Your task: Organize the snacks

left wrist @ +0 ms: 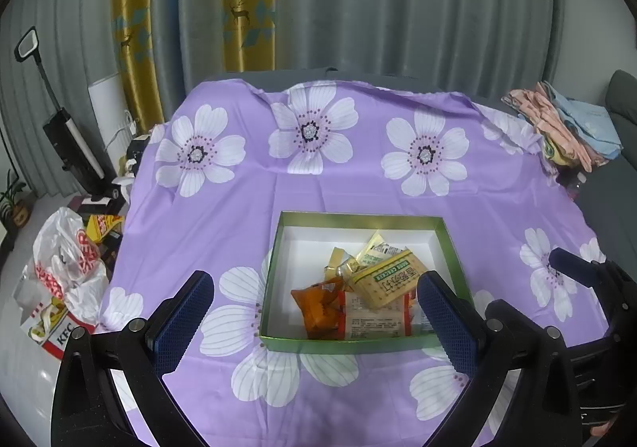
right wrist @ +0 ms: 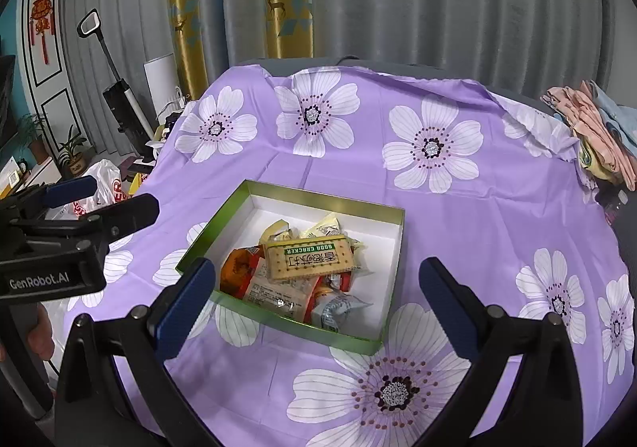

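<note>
A shallow green box [left wrist: 360, 347] [right wrist: 223, 208] with a white floor sits on the purple flowered cloth. It holds several snack packets: a soda cracker pack [left wrist: 388, 282] [right wrist: 308, 259] on top, an orange packet [left wrist: 318, 305] [right wrist: 239, 266], a red-and-white packet [left wrist: 374, 321] [right wrist: 274, 293] and small yellow packets [left wrist: 374, 250] [right wrist: 328, 226]. My left gripper [left wrist: 314, 321] is open and empty just in front of the box. My right gripper [right wrist: 318, 307] is open and empty, hovering over the box's near edge. The left gripper also shows at the left of the right wrist view [right wrist: 107, 200].
The purple cloth [left wrist: 318, 176] [right wrist: 458, 228] covers the table. Folded clothes [left wrist: 565, 128] [right wrist: 597, 132] lie at its far right corner. On the floor at the left are white plastic bags [left wrist: 67, 260], a KFC box [left wrist: 59, 335] and a vacuum [left wrist: 75, 152]. Curtains hang behind.
</note>
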The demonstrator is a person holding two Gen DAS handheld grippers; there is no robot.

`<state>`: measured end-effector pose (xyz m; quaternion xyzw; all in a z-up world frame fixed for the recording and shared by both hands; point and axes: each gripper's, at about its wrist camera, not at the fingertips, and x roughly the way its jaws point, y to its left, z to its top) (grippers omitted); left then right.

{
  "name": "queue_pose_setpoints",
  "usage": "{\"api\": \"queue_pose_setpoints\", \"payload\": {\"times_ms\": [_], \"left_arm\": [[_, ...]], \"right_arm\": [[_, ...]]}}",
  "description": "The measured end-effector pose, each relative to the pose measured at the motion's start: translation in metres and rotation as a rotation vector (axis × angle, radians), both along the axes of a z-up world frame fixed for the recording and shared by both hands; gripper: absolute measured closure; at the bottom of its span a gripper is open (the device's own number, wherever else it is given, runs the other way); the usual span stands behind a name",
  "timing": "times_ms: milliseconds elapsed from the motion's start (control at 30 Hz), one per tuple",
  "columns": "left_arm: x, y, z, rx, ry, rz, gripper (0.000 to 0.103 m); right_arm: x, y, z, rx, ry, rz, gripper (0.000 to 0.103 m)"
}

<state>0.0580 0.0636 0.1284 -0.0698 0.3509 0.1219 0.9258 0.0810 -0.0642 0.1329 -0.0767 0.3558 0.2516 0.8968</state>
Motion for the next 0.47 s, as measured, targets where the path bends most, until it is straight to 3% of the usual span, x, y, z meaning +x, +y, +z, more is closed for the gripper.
{"api": "queue_pose_setpoints", "payload": {"times_ms": [467], "left_arm": [[0.013, 0.005, -0.004, -0.004, -0.005, -0.001, 0.002]], "right_arm": [[0.008, 0.0, -0.005, -0.004, 0.01, -0.001, 0.0]]}}
